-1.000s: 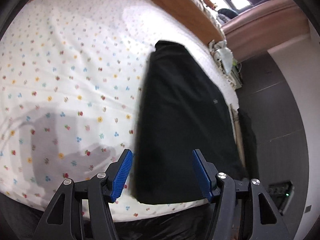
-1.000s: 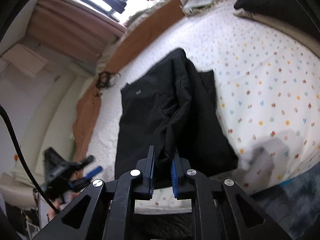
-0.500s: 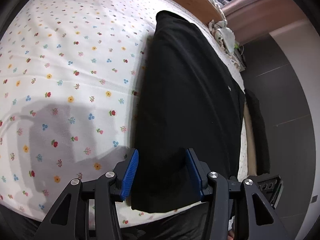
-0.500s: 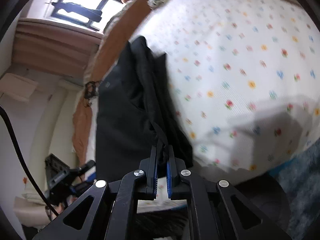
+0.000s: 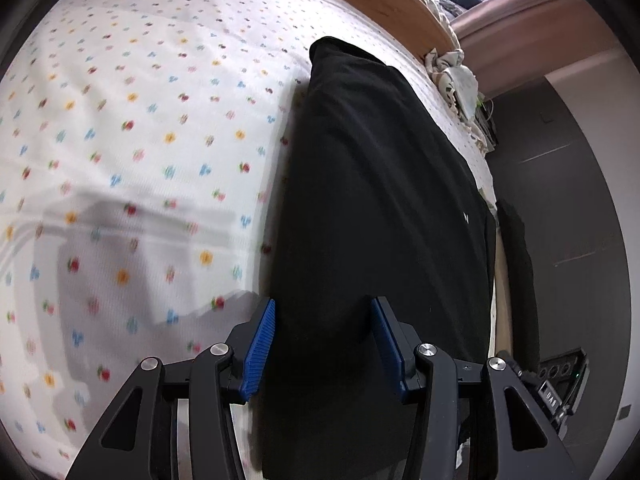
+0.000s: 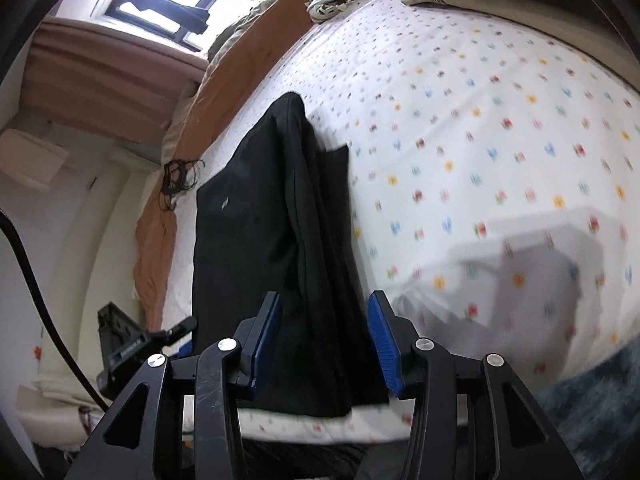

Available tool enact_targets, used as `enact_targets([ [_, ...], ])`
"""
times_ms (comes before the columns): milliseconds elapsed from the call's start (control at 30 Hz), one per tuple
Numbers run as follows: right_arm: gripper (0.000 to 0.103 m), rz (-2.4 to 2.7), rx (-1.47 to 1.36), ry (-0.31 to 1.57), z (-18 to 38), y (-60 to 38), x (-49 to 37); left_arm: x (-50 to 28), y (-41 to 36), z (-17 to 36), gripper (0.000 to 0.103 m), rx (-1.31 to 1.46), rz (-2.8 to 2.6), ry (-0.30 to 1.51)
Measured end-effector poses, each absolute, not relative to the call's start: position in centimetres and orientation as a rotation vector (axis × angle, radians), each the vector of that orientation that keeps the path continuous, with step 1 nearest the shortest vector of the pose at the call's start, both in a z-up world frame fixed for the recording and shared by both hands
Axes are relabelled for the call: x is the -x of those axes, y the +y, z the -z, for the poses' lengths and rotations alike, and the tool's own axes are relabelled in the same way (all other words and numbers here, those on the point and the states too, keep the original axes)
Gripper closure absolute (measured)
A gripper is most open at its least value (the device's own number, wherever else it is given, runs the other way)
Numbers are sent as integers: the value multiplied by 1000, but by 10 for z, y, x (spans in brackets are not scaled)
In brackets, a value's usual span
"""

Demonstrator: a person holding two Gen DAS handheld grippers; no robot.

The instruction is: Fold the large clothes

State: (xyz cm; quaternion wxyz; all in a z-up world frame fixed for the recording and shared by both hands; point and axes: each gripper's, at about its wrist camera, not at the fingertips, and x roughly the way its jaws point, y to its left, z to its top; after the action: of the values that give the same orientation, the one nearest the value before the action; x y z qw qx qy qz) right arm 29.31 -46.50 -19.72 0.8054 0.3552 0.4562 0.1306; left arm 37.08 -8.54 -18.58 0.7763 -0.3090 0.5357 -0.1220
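A black garment (image 5: pixel 372 208) lies folded in a long strip on a bed with a white flower-print sheet (image 5: pixel 132 132). It also shows in the right wrist view (image 6: pixel 280 240), with a raised fold along its right side. My left gripper (image 5: pixel 322 340) is open, its blue pads on either side of the garment's near end. My right gripper (image 6: pixel 324 340) is open over the garment's near end, holding nothing. The left gripper (image 6: pixel 140 344) shows at the lower left of the right wrist view.
An orange-brown blanket (image 6: pixel 224 88) runs along the far side of the bed. Crumpled light cloth (image 5: pixel 456 80) lies at the bed's end. A tangle of dark cord (image 6: pixel 180 176) lies on the blanket. Dark cloth (image 5: pixel 516 264) hangs beside the bed. A blue rug (image 6: pixel 592 408) lies below.
My right gripper has opened and let go of the garment's fold, which now lies on the bed. My left gripper has moved in over the garment's near end and narrowed a little.
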Motion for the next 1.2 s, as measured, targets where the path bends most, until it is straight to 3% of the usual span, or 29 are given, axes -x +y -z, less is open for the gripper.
enact_targets([
  [333,58,-304,-724,932,168,-445,-359,-417,-76,183,53,674,258,1181],
  [733,58,-246,-606,1035,176,-427,-430,-473,-77,186,52,655,254,1200],
  [967,52,-252,-569,1048,185,-418,-456,-499,-79,183,50,608,229,1189],
  [1033,63,-256,-565,1025,184,-417,-457,-502,-81,178,50,587,222,1185],
  [1067,89,-261,-569,1026,186,-418,-456,-503,-84,175,50,570,221,1184],
  [1200,96,-244,-600,1020,193,-431,-448,-503,-99,163,50,505,239,1164],
])
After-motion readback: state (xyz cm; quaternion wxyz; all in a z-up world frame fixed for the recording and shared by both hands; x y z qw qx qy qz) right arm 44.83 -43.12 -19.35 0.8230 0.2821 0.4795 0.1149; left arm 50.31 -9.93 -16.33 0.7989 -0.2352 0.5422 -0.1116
